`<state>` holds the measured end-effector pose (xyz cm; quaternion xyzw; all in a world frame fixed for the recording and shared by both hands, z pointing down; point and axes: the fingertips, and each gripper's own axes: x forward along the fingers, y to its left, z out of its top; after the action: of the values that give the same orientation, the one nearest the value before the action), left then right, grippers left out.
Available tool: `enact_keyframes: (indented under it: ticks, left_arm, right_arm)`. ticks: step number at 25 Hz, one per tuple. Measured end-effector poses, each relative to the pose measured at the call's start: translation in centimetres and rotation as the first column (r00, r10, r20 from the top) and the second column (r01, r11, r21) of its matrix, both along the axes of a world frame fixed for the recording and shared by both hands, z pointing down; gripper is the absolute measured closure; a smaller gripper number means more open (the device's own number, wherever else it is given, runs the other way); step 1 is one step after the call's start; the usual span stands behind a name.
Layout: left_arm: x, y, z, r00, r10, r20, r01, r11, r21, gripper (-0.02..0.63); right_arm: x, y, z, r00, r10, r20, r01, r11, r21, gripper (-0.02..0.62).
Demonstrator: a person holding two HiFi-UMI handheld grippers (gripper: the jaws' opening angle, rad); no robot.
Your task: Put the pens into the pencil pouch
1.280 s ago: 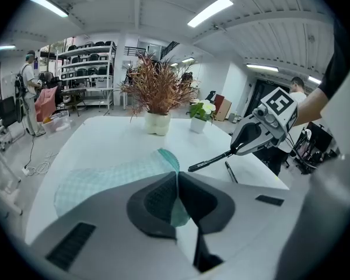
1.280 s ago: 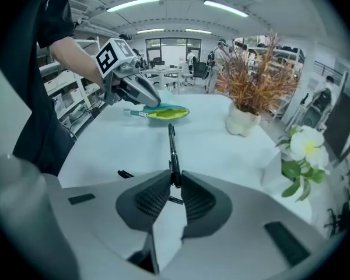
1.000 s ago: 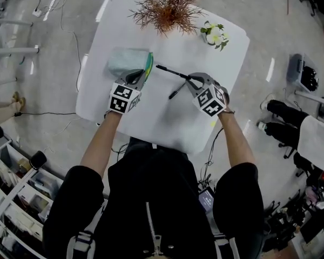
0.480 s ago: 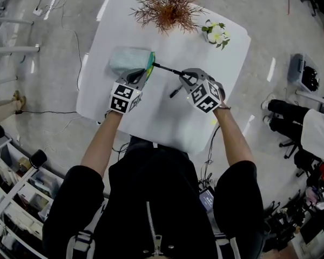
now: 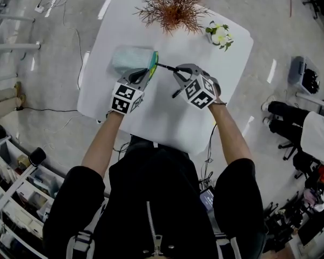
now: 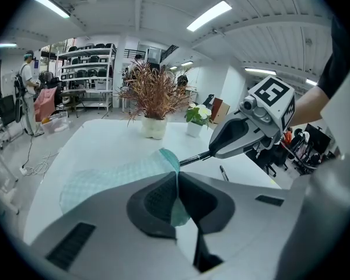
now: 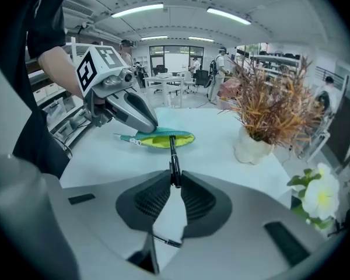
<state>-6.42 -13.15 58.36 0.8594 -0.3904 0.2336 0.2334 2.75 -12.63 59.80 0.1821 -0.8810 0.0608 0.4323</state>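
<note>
1. Pencil pouch [image 5: 130, 60]: it lies on the bench [image 5: 167, 117], directly ahead of the left gripper's jaws. Its open mouth shows a yellow-green lining and faces the right gripper.
2. Left gripper [image 6: 177, 177]: the jaws are clenched on the pouch fabric at the near edge of the mouth. They pinch the lip and hold it raised off the bench.
3. Right gripper [image 7: 175, 177]: the jaws are grasping the held pen [image 7: 172, 156] near its rear end. The barrel projects straight ahead of the jaws, toward the pouch mouth.
4. Held pen, tip position: the tip is at the mouth. In the left gripper view the tip passes behind the raised lip. Whether it has entered the lining or only touches the rim cannot be told.
5. Second pen [image 5: 176, 93]: it lies flat on the bench, below and behind the right gripper's jaws. It is apart from the pouch and no jaws touch it.
6. Progress (judgement):
   - Done: the pouch is open and held, and one pen is lifted and aligned with the mouth.
   - In hand: insertion of the first pen.
   - Left: push the held pen fully in, release it, then pick up and insert the second pen.
   - No pen shows fully inside the pouch, though its interior beyond the lining is hidden.
</note>
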Motion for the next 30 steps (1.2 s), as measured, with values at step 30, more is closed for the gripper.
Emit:
enact_keyframes:
  ticks: [30]
  left_arm:
    - [0.7,-0.1,-2.2,0.984,0.029,-0.178,-0.031,0.999,-0.012,0.575]
  right_arm:
    - [-7.4,-1.3,-0.4,0.993,-0.078,0.087,0.078,0.997,0.007,0.531]
